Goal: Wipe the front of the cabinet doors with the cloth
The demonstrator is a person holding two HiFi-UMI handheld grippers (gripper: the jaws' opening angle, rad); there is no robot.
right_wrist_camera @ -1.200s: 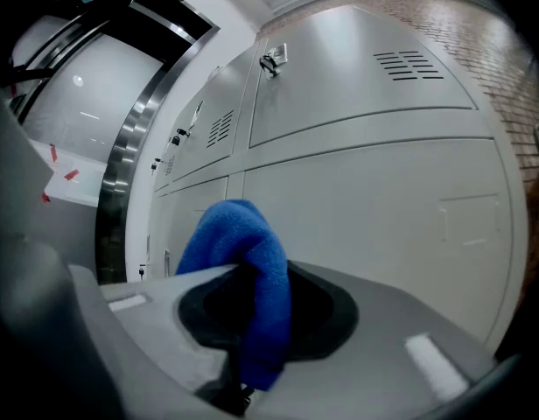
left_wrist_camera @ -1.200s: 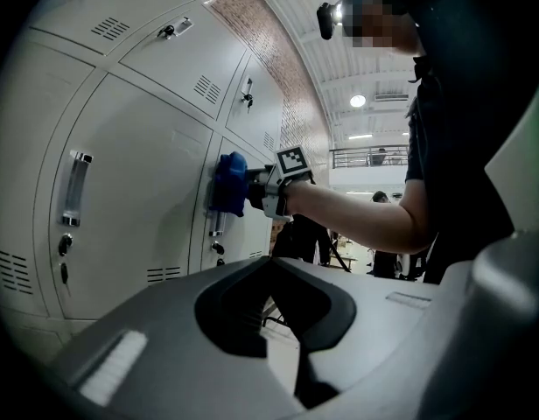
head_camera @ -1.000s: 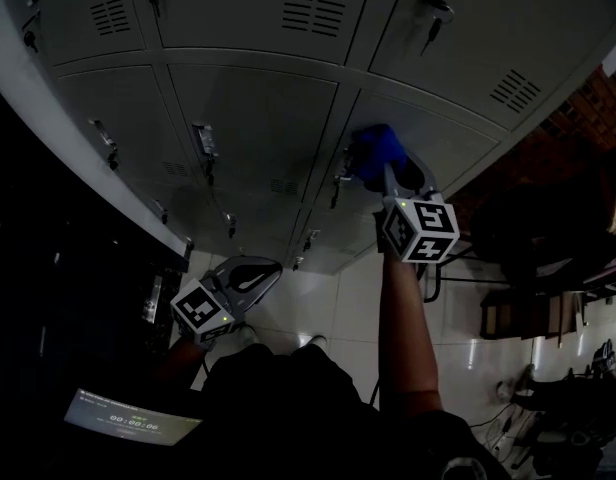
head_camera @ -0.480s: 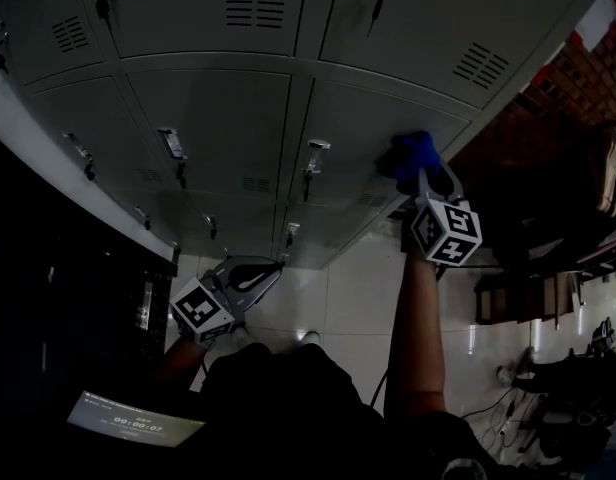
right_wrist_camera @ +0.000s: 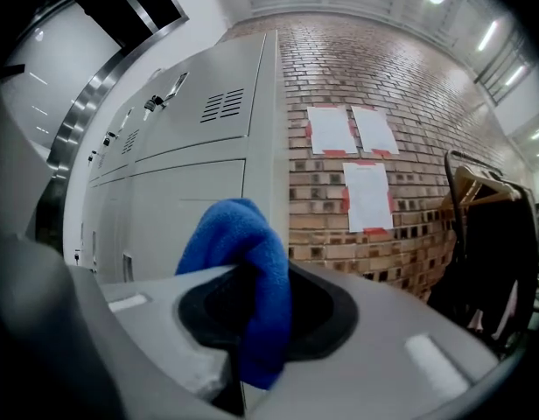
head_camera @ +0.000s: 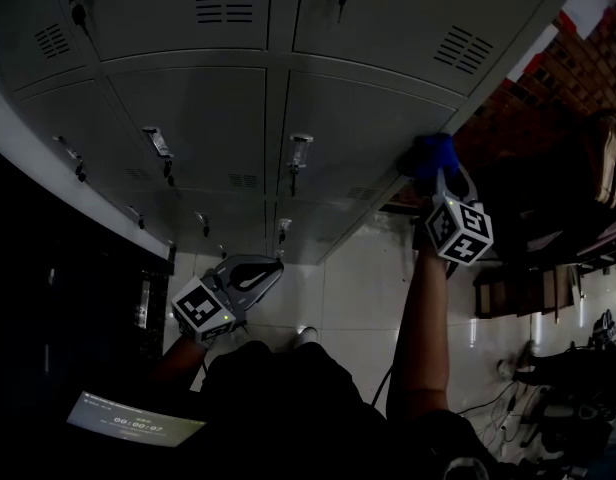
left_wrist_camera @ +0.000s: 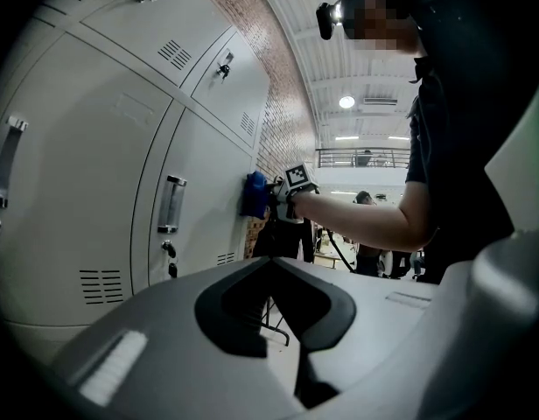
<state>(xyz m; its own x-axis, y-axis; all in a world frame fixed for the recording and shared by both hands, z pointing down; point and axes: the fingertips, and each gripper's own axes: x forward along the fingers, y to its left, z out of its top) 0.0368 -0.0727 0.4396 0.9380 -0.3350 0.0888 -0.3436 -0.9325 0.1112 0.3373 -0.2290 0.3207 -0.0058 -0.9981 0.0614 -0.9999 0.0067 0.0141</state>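
Right hand-held gripper (head_camera: 441,176) pinches bunched blue fleece cloth (head_camera: 432,154). The wad bulges past the jaws, likely so fabric, not metal, meets the grey metal cabinet door (head_camera: 373,118) at its right edge. Left hand-held gripper (head_camera: 250,274): jaws together, empty, parked low, apart from the doors.

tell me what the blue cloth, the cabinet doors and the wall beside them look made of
Blue cloth: soft fleece or microfibre, going by its fuzzy matte nap and rounded folds.
Cabinet doors: probably painted sheet metal; smooth pale-grey faces with punched vent slots and a faint sheen.
Wall: bare brick, matte, with mortar lines showing between the courses.
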